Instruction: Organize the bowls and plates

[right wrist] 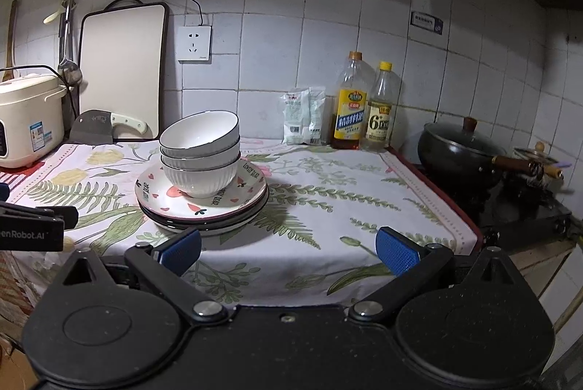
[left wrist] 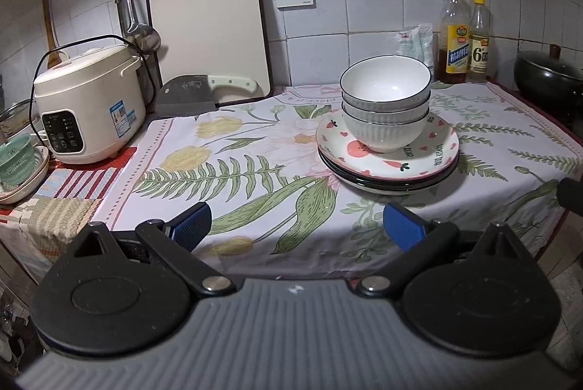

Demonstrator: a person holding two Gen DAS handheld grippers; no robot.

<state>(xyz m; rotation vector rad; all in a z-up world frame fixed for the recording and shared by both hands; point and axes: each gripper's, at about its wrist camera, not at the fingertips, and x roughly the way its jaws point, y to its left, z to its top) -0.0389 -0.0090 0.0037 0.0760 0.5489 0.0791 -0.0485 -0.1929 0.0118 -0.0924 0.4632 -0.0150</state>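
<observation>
Three white ribbed bowls (left wrist: pixel 385 105) are nested in a stack on top of a stack of plates (left wrist: pixel 388 167); the top plate is white with pink fruit prints. The pile stands on a floral cloth. It also shows in the right wrist view, bowls (right wrist: pixel 200 153) on plates (right wrist: pixel 202 207). My left gripper (left wrist: pixel 297 226) is open and empty, short of the pile and to its left. My right gripper (right wrist: pixel 288 251) is open and empty, in front of the pile and to its right. The left gripper's body (right wrist: pixel 32 226) shows at the right view's left edge.
A rice cooker (left wrist: pixel 87 102), a cleaver (left wrist: pixel 189 94) and a cutting board (left wrist: pixel 207 22) stand at the back left. A green colander in dishes (left wrist: pixel 18 167) is at far left. Two bottles (right wrist: pixel 360 105) and packets (right wrist: pixel 304 116) stand against the wall. A black wok (right wrist: pixel 459 156) sits on the stove at right.
</observation>
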